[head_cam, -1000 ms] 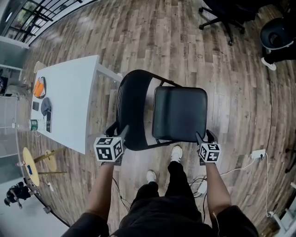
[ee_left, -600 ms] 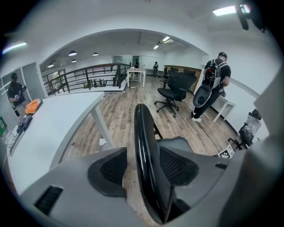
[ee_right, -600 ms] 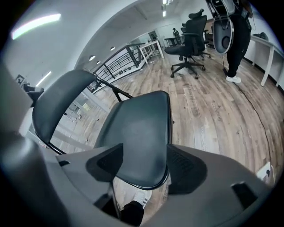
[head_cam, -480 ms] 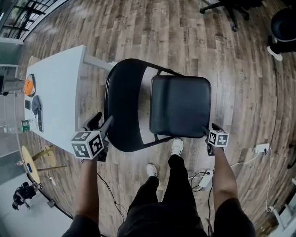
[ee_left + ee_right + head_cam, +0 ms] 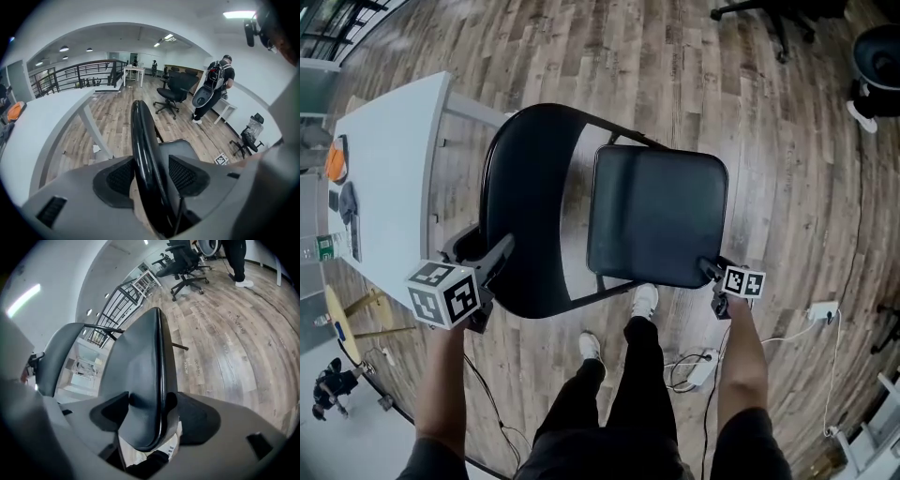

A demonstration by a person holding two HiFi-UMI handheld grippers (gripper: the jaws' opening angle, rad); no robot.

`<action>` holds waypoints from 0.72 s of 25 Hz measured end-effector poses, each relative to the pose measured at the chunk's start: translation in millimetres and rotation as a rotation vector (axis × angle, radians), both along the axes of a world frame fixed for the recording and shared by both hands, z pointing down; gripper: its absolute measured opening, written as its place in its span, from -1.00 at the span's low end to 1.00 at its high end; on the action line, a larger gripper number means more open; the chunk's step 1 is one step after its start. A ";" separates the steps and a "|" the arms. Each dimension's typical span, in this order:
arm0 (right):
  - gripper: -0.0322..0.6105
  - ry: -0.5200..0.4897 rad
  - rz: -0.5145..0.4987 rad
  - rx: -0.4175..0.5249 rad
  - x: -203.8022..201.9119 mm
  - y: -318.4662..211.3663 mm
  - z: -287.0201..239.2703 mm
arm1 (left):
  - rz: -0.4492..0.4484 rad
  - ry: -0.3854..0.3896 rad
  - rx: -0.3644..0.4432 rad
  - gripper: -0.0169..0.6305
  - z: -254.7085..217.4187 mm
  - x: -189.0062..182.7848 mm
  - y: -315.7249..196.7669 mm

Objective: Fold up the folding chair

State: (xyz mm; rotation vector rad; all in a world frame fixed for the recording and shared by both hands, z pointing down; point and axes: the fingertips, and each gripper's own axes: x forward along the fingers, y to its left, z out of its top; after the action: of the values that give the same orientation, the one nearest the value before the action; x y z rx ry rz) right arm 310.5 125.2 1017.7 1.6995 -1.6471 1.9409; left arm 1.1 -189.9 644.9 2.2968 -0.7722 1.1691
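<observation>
Head view, chair: folding chair [image 5: 609,216] stands unfolded on the wood floor [image 5: 769,141], just beside the white counter [image 5: 384,178]. Backrest [image 5: 530,206] is on the left, seat [image 5: 656,216] on the right.
Head view, claws: left claw [image 5: 483,248] sits on the backrest's rim, right claw [image 5: 712,270] at the seat's near corner. Contact is too small to judge from here.
Left gripper view, grip: jaws narrow, clamped on the glossy black rim.
Left gripper view, extras: the room seen level, with a standing person [image 5: 213,89] and an office chair [image 5: 174,91] well apart from the folding chair.
Right gripper view, grip: jaws wide and opening, padded seat edge between them. Both pads appear to touch it.
Right gripper view, extras: seat thickness shown edge-on, counter out of sight.
Handling, judged: frame stiff, fairly heavy, awkward. Painted rim likely slippery, cushion gives a little.
Holds, judged: backrest top rim and seat front edge, clear of the hinges.
</observation>
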 end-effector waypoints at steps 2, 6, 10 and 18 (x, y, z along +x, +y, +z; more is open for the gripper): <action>0.07 -0.056 0.005 0.013 -0.1 -1.1 7.7 | 0.008 -0.002 -0.001 -0.24 3.3 1.3 0.9; 0.17 -0.154 -0.003 0.055 -2.5 -6.6 16.9 | 0.017 -0.008 -0.002 -0.24 9.7 0.3 -0.4; 0.18 -0.270 -0.009 0.103 -9.9 -8.5 18.7 | 0.027 0.000 -0.029 -0.24 19.8 2.1 6.6; 0.18 -0.385 -0.002 0.176 -18.9 -18.5 19.5 | -0.027 0.083 -0.130 -0.45 36.7 0.9 22.5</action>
State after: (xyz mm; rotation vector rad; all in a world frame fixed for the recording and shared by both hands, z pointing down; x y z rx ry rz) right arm 291.6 106.7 1037.2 1.4361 -1.9944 2.2973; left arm 2.0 -167.3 681.6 2.2059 -0.6745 1.0724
